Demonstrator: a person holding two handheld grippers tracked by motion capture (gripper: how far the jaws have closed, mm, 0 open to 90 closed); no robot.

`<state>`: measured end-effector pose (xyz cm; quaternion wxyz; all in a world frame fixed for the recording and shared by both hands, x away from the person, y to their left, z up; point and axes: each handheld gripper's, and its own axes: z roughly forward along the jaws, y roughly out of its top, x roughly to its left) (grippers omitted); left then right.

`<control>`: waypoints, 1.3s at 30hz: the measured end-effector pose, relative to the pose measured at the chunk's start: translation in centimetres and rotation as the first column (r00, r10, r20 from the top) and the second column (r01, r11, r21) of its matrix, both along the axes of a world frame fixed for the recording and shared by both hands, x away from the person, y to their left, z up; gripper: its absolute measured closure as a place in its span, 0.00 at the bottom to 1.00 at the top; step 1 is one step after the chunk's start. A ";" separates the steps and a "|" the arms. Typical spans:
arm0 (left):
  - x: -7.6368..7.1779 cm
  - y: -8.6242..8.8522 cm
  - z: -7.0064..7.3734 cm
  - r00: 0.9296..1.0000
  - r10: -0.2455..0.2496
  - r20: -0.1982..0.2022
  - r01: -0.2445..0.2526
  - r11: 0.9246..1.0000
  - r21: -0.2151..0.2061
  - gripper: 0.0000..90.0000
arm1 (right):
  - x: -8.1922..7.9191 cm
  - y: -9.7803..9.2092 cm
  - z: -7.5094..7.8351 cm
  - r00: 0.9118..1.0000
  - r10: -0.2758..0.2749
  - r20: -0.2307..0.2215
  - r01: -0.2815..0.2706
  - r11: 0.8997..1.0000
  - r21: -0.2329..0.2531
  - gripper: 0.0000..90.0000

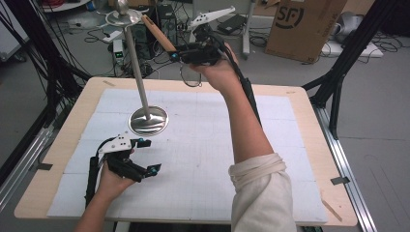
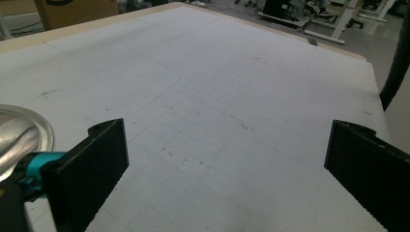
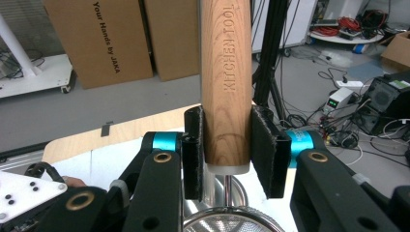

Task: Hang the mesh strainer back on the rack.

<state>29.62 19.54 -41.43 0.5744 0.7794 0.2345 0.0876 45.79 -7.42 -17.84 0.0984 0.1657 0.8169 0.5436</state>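
While the left gripper point(image 1: 143, 155) rests low on the surface point(image 1: 203, 188) with its jaws wide apart and nothing between them, the right gripper point(image 1: 180, 52) is raised at the far edge, clamped on a wooden handle point(image 3: 226, 87). Its metal end, perhaps a strainer, sits by the top of the metal stand point(image 1: 140, 87). Hanging it there looks close but unfinished.
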 end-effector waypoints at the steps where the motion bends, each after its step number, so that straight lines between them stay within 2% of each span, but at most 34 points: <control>1: 0.0 0.0 0.0 1.000 0.000 -0.001 0.000 1.000 0.001 0.03 | 0.0 0.0 0.0 1.000 0.000 0.000 0.000 1.000 0.000 0.76; 14: 0.0 0.1 0.0 1.000 0.001 0.002 -0.001 1.000 -0.001 0.03 | -0.2 2.3 -1.0 1.000 0.026 -0.004 -0.026 0.999 -0.046 0.76; 15: 0.0 0.1 0.0 1.000 0.002 0.001 -0.002 1.000 -0.003 0.03 | -0.2 2.7 -1.1 1.000 0.024 -0.003 -0.024 0.998 -0.060 0.76; 23: 0.0 0.0 0.0 1.000 0.001 -0.002 -0.001 1.000 -0.002 0.03 | 0.0 3.8 -1.4 1.000 0.011 -0.006 -0.011 0.997 -0.074 0.76; 39: 0.0 0.2 0.1 1.000 0.001 0.001 -0.001 1.000 -0.010 0.03 | 0.2 5.3 -1.9 1.000 -0.019 -0.013 0.018 0.995 -0.096 0.75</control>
